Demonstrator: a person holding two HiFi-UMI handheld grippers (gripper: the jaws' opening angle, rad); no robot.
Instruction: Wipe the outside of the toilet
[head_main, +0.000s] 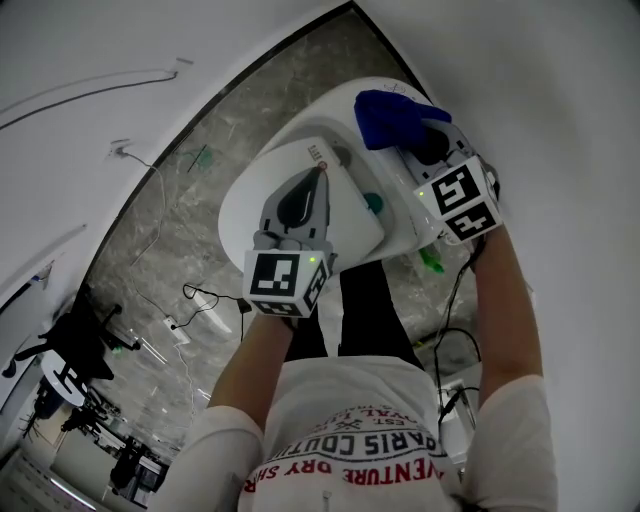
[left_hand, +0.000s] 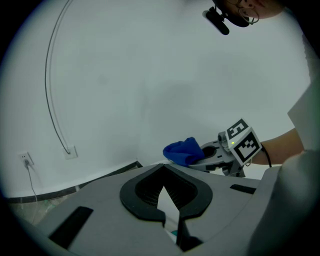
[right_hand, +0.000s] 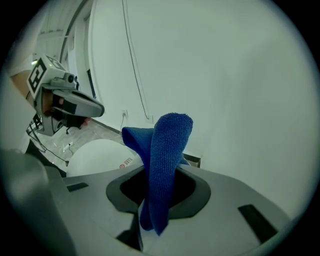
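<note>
Right gripper (right_hand: 154, 220) clamps blue cloth (right_hand: 167, 150) (over toilet (right_hand: 97, 156)).

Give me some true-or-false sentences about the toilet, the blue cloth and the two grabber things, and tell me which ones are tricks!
1. The right gripper pinches a blue fluffy cloth. True.
2. The white toilet lid is flipped up. False: it lies shut.
3. The left gripper holds a cloth too. False: its jaws are together with nothing between them.
4. The left gripper is above the toilet lid. True.
5. The floor is bright red carpet. False: it is grey, stone-patterned and hard-looking.
</note>
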